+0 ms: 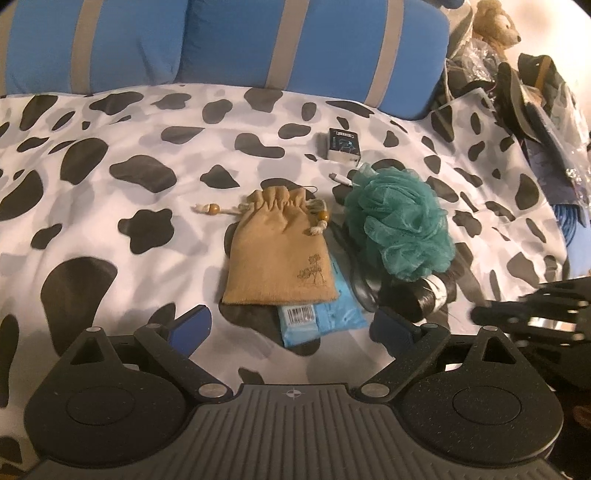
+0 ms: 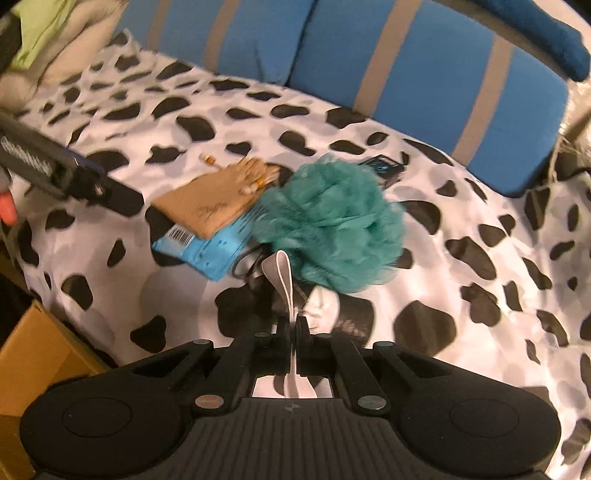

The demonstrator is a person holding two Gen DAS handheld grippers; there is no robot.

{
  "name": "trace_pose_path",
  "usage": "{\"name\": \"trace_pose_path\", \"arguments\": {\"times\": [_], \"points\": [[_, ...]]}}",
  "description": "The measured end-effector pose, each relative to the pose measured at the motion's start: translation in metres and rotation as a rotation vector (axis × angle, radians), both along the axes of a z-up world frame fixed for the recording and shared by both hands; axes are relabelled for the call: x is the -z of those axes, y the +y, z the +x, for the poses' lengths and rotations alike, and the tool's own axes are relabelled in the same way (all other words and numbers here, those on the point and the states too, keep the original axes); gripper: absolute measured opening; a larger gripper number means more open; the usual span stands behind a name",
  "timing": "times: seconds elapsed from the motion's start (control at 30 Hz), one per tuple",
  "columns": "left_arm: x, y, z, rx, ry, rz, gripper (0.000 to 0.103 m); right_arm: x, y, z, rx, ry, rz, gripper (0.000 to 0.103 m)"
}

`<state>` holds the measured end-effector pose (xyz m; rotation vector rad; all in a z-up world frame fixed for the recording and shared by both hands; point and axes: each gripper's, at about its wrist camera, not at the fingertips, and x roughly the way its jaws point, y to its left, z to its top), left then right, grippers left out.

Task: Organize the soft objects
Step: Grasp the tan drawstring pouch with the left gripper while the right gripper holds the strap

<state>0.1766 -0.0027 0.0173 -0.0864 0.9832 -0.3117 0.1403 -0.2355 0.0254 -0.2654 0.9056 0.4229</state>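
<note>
A tan drawstring pouch (image 1: 280, 254) lies on the cow-print bedspread (image 1: 110, 206), on top of a blue plastic packet (image 1: 317, 317). A teal mesh bath pouf (image 1: 400, 221) sits to its right, over a black bundle with a white band (image 1: 432, 291). My left gripper (image 1: 291, 325) is open, just short of the pouch and packet. My right gripper (image 2: 294, 325) is shut on a white ribbon loop (image 2: 284, 273) that leads toward the pouf (image 2: 332, 225). The pouch (image 2: 207, 206) and packet (image 2: 207, 247) lie left of it. The right gripper also shows in the left wrist view (image 1: 532, 314).
Blue pillows with grey stripes (image 1: 236, 44) line the back of the bed. A small dark box (image 1: 343, 144) and a white cable end (image 1: 341, 180) lie behind the pouf. A plush bear (image 1: 495, 22) and clutter sit at the far right. A cardboard box (image 2: 33, 362) stands beside the bed.
</note>
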Motion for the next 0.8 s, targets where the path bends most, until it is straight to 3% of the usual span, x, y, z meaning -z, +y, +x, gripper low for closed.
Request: {"name": "trace_pose_path", "arguments": {"times": [0.4,0.57,0.7,0.8], "points": [[0.021,-0.014,0.051,-0.007,-0.002,0.040,0.095,-0.018,-0.034,-0.009,0.072,0.040,0.091,0.005],[0.035,-0.018,0.073,-0.011,0.021,0.041,0.080,-0.018,-0.041,-0.007,0.089,0.061,0.123,0.005],[0.050,-0.019,0.084,-0.005,0.062,0.044,0.052,-0.016,-0.040,-0.005,0.085,0.074,0.132,0.005],[0.053,-0.019,0.082,0.004,0.066,-0.003,0.037,-0.016,-0.039,-0.004,0.078,0.085,0.145,0.005]]}}
